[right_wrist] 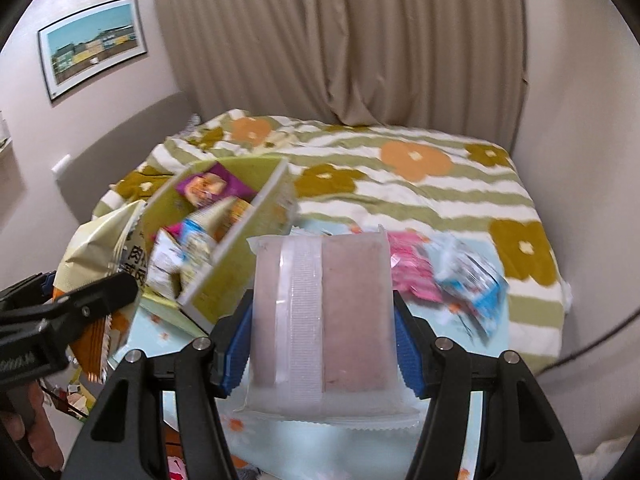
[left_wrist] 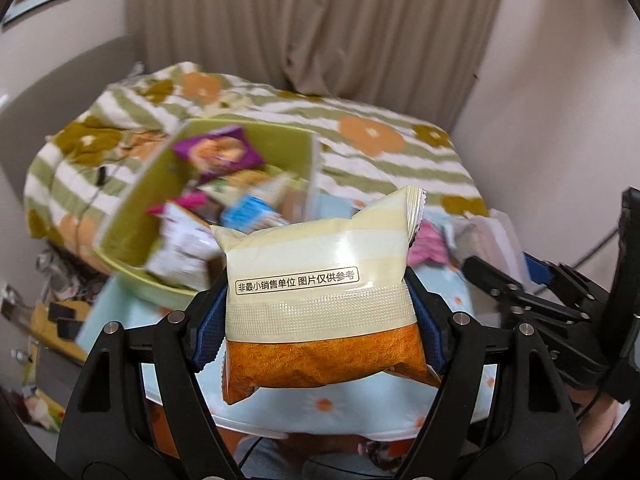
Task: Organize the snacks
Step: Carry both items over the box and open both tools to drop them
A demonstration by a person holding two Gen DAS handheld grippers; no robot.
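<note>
Gripping one sealed snack per hand, both light and crushable.
My left gripper (left_wrist: 320,312) clamps the cream-and-orange packet (left_wrist: 320,300) (puffy, slick film) mid-body; my right gripper (right_wrist: 322,346) pinches the pink bar (right_wrist: 348,312) by its edges.

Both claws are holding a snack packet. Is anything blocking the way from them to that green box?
Nothing visible does. The left gripper holds a cream and orange packet, the right gripper a pinkish packet, both raised before the green box. The box is open on top, though packets already fill much of it.
</note>
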